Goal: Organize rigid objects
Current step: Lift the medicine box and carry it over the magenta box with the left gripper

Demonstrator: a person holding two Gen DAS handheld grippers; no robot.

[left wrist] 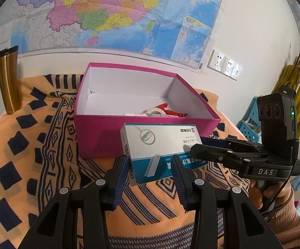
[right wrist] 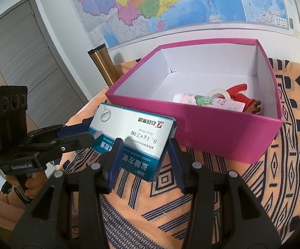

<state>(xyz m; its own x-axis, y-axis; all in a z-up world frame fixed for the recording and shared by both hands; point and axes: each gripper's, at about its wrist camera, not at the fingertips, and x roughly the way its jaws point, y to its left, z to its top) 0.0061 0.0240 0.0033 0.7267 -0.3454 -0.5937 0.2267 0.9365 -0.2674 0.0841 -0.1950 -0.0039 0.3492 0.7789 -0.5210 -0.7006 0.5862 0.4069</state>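
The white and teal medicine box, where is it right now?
In both wrist views the medicine box is held just in front of the pink box's near wall, above the patterned cloth, gripped by both grippers.

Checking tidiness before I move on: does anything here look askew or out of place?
Yes: the medicine box hangs tilted in front of the pink box, outside it, gripped by both the left tool and right tool.
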